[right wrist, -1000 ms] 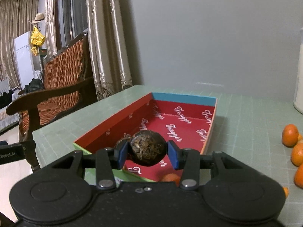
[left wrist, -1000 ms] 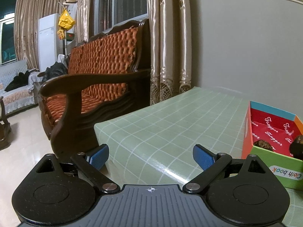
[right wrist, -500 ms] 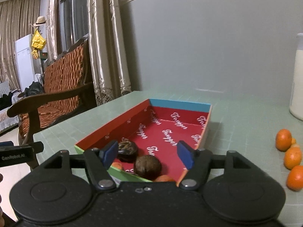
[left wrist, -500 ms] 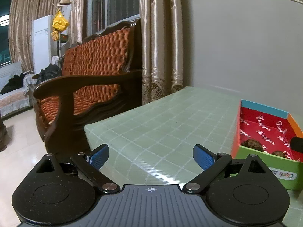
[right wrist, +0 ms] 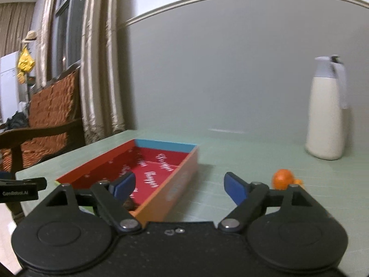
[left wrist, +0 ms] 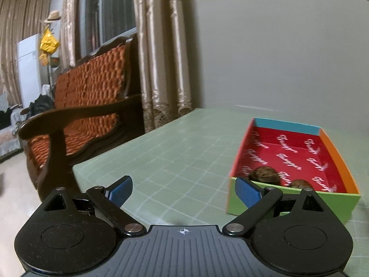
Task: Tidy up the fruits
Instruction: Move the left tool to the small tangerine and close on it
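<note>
Orange fruit (right wrist: 283, 179) shows only past the right tongs (right wrist: 178, 185); both tongs (left wrist: 183, 189) gape empty.

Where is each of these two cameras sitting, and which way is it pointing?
Left wrist: rides the left gripper, looking along its open fingers over the green table toward a wooden sofa.
Right wrist: rides the right gripper, just opened and empty, facing a white jug and an orange.
Both show the red box.
</note>
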A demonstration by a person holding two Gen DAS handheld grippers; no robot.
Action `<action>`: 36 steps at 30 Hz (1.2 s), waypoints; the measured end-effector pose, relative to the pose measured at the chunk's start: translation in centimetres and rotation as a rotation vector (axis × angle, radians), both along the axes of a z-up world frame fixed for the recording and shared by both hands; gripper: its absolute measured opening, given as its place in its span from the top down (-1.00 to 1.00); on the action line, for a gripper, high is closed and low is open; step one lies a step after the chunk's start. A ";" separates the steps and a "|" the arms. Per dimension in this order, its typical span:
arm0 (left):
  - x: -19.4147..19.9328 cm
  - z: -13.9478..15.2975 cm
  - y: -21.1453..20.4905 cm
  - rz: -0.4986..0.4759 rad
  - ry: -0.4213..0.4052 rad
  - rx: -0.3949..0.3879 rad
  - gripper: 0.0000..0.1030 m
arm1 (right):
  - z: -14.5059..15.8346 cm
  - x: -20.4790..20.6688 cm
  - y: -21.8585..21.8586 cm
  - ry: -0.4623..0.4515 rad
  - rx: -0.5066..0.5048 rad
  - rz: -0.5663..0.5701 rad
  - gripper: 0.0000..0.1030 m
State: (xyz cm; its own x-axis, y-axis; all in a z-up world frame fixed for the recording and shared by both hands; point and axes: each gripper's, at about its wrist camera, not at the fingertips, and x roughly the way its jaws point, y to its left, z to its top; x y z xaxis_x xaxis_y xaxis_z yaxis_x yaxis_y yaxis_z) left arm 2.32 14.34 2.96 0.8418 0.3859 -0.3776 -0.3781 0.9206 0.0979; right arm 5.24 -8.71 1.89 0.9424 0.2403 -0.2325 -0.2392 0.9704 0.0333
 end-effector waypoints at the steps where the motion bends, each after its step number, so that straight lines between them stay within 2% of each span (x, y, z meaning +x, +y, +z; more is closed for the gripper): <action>1: 0.1 0.0 -0.4 -0.007 0.001 0.004 -0.85 | -0.1 0.0 -0.3 -0.001 0.000 -0.013 -0.62; 11: 0.7 0.5 -4.3 -0.104 -0.012 0.004 -0.85 | -0.9 -0.5 -4.6 -0.007 0.015 -0.185 -0.64; 12: 0.7 0.6 -4.9 -0.120 -0.017 0.005 -0.85 | -0.9 -0.6 -5.1 -0.008 0.020 -0.206 -0.76; 14: 0.8 0.7 -6.1 -0.159 -0.024 0.005 -0.85 | -0.9 -0.8 -6.3 -0.016 0.033 -0.262 -0.89; 26: 1.1 0.4 -14.5 -0.427 -0.032 0.054 -0.85 | -1.7 -2.5 -13.1 -0.003 0.074 -0.521 -0.92; 30: 1.6 -0.1 -17.1 -0.511 -0.003 0.064 -0.85 | -1.9 -3.1 -14.8 -0.005 0.089 -0.586 -0.97; 36: 2.2 -0.9 -20.7 -0.588 0.032 0.080 -0.84 | -2.3 -4.1 -16.5 -0.016 0.070 -0.654 -0.98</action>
